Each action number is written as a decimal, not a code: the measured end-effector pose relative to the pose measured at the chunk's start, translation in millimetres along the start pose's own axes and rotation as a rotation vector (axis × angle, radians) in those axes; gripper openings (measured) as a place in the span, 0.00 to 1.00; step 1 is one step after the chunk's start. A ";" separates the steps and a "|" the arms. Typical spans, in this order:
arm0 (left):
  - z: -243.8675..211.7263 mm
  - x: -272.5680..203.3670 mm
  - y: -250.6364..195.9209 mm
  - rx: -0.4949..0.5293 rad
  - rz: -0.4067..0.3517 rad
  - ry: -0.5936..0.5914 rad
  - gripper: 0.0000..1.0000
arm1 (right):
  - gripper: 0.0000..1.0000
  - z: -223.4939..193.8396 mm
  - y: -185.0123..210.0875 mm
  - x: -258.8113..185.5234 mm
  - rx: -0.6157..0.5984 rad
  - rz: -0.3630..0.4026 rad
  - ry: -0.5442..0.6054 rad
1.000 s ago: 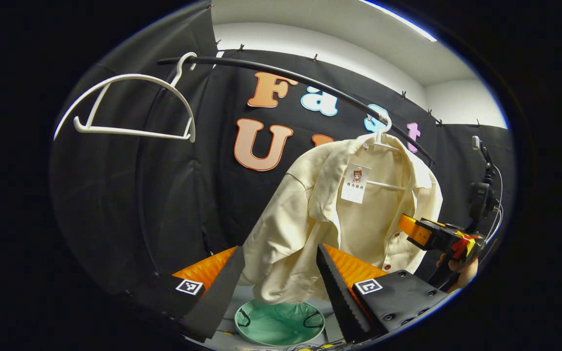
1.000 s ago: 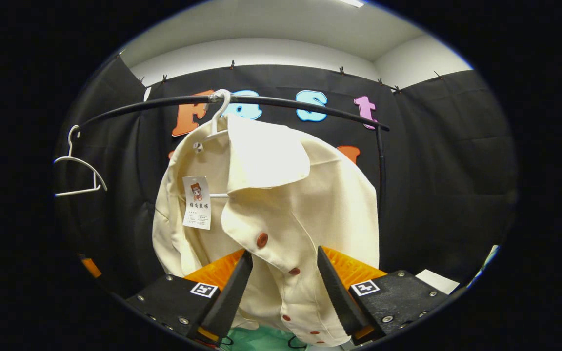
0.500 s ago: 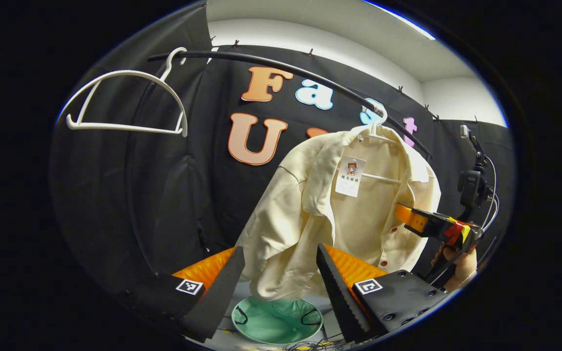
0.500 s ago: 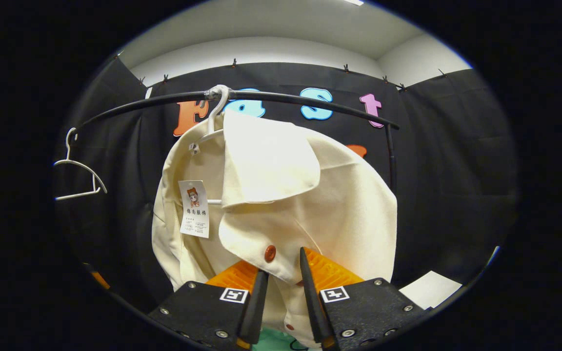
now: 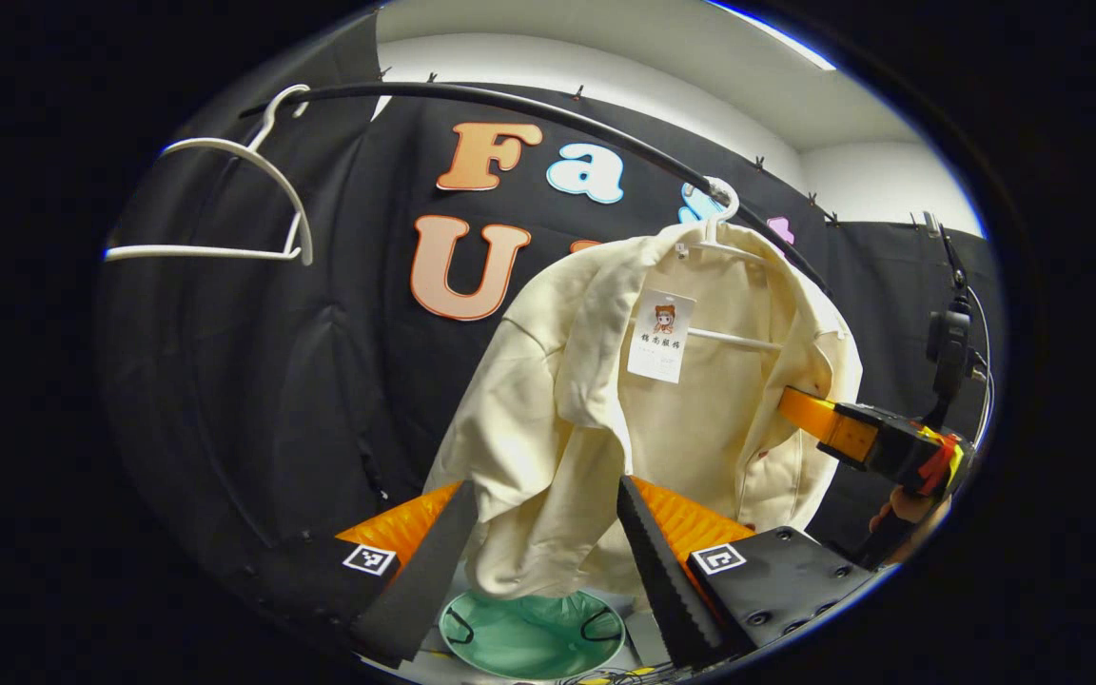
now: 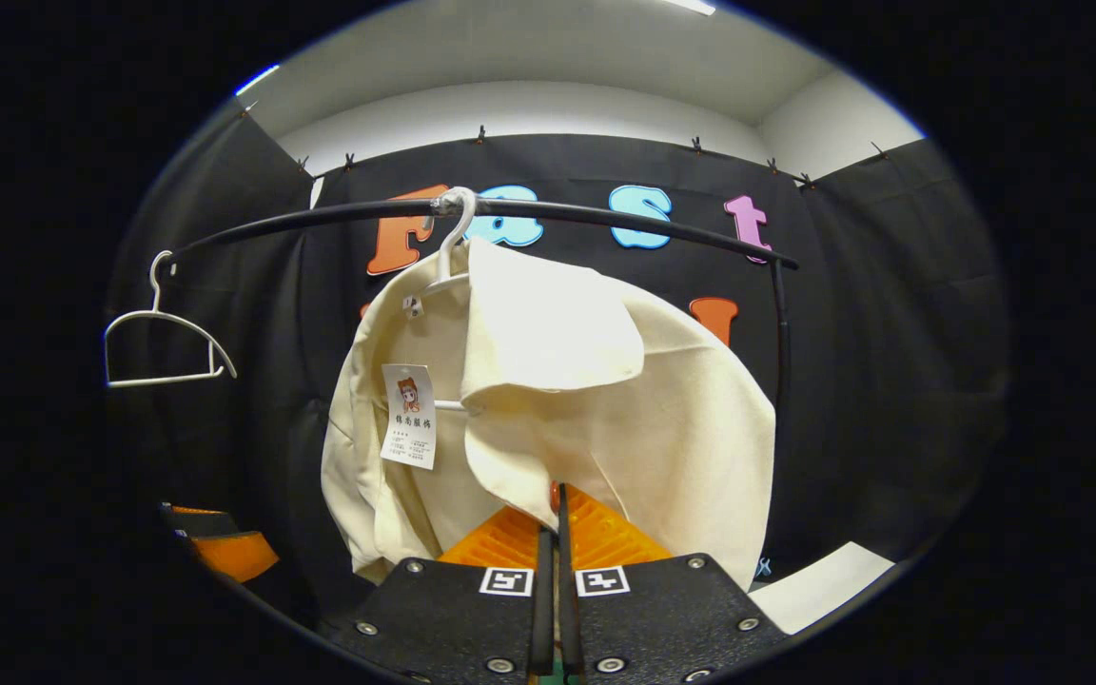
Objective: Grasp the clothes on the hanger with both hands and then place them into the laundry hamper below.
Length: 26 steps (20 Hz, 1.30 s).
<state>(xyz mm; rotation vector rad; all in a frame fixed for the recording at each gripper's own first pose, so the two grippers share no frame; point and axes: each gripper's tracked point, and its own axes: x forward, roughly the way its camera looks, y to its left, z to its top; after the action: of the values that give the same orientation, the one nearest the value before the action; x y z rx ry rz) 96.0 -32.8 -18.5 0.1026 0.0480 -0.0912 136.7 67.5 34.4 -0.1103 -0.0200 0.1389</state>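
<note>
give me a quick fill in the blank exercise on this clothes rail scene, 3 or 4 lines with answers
1. The cream shirt hangs on a white hanger hooked over the black ____.
2. The right gripper is ____ on the shirt's front edge.
3. The left gripper is ____, with the shirt's sleeve between its fingers.
4. Below the shirt sits a ____ laundry hamper.

Missing words: rail; shut; open; green

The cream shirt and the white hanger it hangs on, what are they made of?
The cream shirt looks like soft woven cloth, matte, since it folds and droops; which fibre is unclear. The white hanger looks like smooth plastic or coated wire: thin, stiff, slightly glossy. The rail it hooks on looks like a dark metal tube.
</note>
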 end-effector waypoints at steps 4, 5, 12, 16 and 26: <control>19.7 27.2 -11.5 0.041 -0.028 -0.032 1.00 | 0.01 0.6 -7.8 -2.6 0.000 -0.001 0.002; 24.5 34.7 -14.0 0.045 -0.031 -0.037 0.97 | 0.01 1.0 -9.7 -3.2 0.002 -0.002 0.002; 41.7 86.1 -33.6 0.064 -0.068 -0.059 0.97 | 0.01 4.0 -20.5 -0.4 0.011 -0.018 0.007; 35.8 109.1 -35.3 0.057 -0.051 -0.022 0.94 | 0.01 5.4 -23.8 0.4 0.006 -0.017 0.013; 9.0 159.9 -35.0 -0.023 -0.063 0.069 0.85 | 0.01 18.5 -14.9 0.1 -0.010 0.028 -0.018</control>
<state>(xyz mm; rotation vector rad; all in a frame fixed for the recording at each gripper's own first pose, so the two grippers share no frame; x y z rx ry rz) 252.2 -82.6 -21.5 0.0815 0.1210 -0.1501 138.4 54.8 54.4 -0.1190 -0.0375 0.1681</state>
